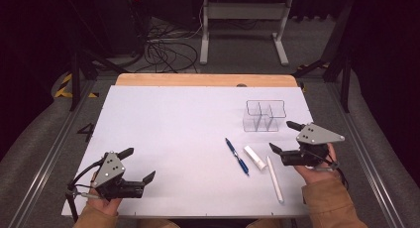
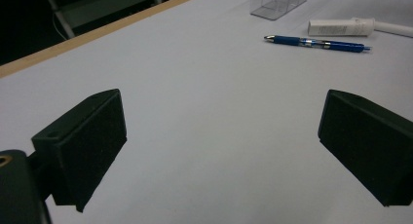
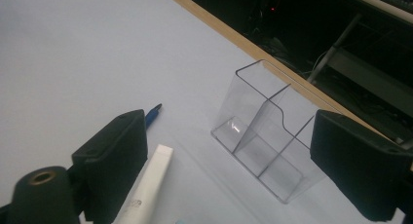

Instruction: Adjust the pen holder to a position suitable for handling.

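A clear plastic holder with several compartments stands empty at the right of the white board. In front of it lie a blue pen, a short white tube and a long white stick. My right gripper is open just right of these, its jaws wide apart and holding nothing. In the right gripper view the right gripper faces the holder, with the tube and the pen's tip by the left jaw. My left gripper rests open at the front left. The left gripper looks across bare board toward the pen, tube and holder.
The white board covers a wooden table whose far edge shows as a tan strip. Beyond it are a white frame's legs and loose cables on a dark floor. Metal rails run along both sides.
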Demonstrator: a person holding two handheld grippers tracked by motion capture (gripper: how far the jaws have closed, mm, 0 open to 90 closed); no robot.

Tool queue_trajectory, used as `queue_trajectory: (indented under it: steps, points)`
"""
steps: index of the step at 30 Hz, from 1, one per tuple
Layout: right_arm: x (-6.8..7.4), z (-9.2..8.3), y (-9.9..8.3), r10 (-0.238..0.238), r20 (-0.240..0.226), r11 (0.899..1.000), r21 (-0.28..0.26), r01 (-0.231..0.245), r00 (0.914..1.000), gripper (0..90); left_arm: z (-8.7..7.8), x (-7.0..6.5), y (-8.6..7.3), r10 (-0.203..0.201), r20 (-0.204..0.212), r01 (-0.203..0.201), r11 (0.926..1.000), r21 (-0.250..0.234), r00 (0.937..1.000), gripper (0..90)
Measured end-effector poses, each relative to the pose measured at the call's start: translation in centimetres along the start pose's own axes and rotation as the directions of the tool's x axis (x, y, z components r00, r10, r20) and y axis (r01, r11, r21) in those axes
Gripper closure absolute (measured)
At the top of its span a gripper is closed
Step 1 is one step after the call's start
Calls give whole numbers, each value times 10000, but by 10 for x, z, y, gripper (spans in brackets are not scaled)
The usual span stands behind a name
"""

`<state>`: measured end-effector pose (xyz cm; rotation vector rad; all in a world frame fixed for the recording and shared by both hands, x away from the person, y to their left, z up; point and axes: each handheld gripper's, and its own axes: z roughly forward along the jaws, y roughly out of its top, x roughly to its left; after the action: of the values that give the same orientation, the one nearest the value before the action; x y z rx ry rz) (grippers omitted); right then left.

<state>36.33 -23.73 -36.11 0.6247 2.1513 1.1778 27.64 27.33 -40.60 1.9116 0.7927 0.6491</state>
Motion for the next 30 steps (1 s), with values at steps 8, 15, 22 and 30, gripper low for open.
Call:
queue_trajectory:
  steps: [8, 15, 22, 30]
  points:
    - [-15, 14, 10, -77, -241, 9981, 613, 92, 9997, 191, 0, 0, 0, 13, -11, -13, 10000, 13, 10000, 45]
    - [-26, 25, 18, -187, -484, 9943, 1036, 236, 9987, 221, 0, 0, 0, 42, -44, -42, 10000, -2, 10000, 45]
    - [-34, 31, 22, -44, -569, 9937, 1117, 108, 9984, 228, 0, 0, 0, 46, -36, -46, 10000, 1, 10000, 45]
    - [-34, 32, 20, -633, -361, 9887, 1335, 676, 9973, 253, 0, 1, 0, 47, -44, -47, 10000, 11, 10000, 45]
